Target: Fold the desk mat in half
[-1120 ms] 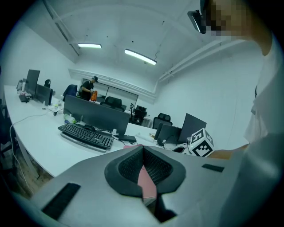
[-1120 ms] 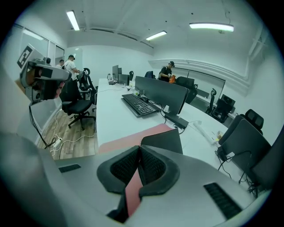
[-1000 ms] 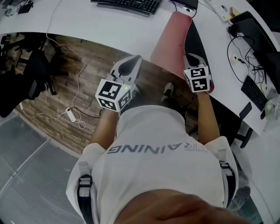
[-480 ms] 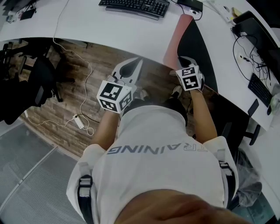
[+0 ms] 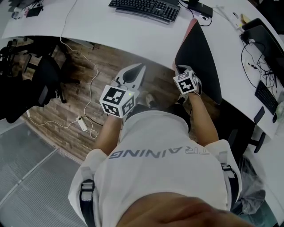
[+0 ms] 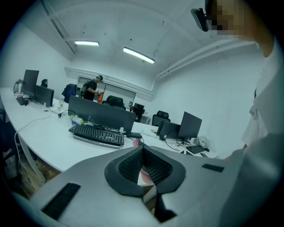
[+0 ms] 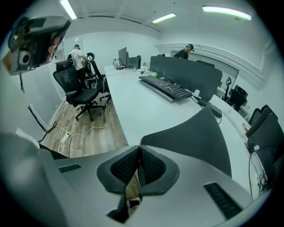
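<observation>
The desk mat (image 5: pixel 202 57) was on the right part of the white desk (image 5: pixel 133 31), to the right of the keyboard (image 5: pixel 144 8). Its black side faced up, and a thin pink strip of the other side showed along its far left border. The right gripper (image 7: pixel 140 150) was at the front edge of the desk, with its jaws clenched on the near edge of the mat. From there the black sheet rose above the desk surface. The left gripper (image 6: pixel 142 148) hung in front of the desk, over the wooden floor and away from the mat. Its jaw tips were pressed together with nothing between them. A black office chair (image 5: pixel 42 84) stood on the floor, far to the left along the desk's front edge.
</observation>
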The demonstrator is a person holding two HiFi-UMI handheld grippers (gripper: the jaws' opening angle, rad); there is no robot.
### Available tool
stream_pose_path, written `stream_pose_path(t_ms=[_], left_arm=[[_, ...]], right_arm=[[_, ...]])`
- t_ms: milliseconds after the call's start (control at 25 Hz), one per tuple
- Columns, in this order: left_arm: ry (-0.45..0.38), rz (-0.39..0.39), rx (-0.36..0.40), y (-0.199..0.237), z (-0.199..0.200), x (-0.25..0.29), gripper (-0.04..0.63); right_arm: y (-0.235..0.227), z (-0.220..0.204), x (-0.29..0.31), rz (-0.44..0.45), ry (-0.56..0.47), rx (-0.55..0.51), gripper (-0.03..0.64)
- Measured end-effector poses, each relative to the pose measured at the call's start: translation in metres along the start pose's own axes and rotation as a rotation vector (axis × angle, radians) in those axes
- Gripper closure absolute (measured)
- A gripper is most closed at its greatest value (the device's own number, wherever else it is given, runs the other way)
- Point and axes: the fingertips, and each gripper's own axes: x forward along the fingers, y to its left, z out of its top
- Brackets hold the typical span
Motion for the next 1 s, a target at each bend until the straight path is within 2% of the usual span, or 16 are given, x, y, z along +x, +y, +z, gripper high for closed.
stream_pose_path(t_ms=[360,520,640,800,1000], left_arm=[[0.000,0.019,-0.018,0.006,-0.004,-0.005,0.568],[0.000,0.022,-0.020,0.004,-0.004,-0.005,0.568],[-0.002,0.019,-0.010,-0.001,-0.002,-0.004,0.568],[0.002,0.009,0.002,-0.010,-0.001,0.002,0.568],[-0.002,-0.021,0.026,-0.027,0.007,0.016,0.568]], right_arm=[[0.020,-0.021,0.022,0.055,0.080,-0.042,0.583],[0.016,-0.024,0.021,0.032,0.073,-0.033,0.577],[0.015,-0.025,0.016,0.056,0.058,-0.022,0.566],[0.014,-0.024,0.007,0.115,0.020,0.029,0.497],[-0.004,0.007,-0.037,0.111,-0.142,0.136,0.505]])
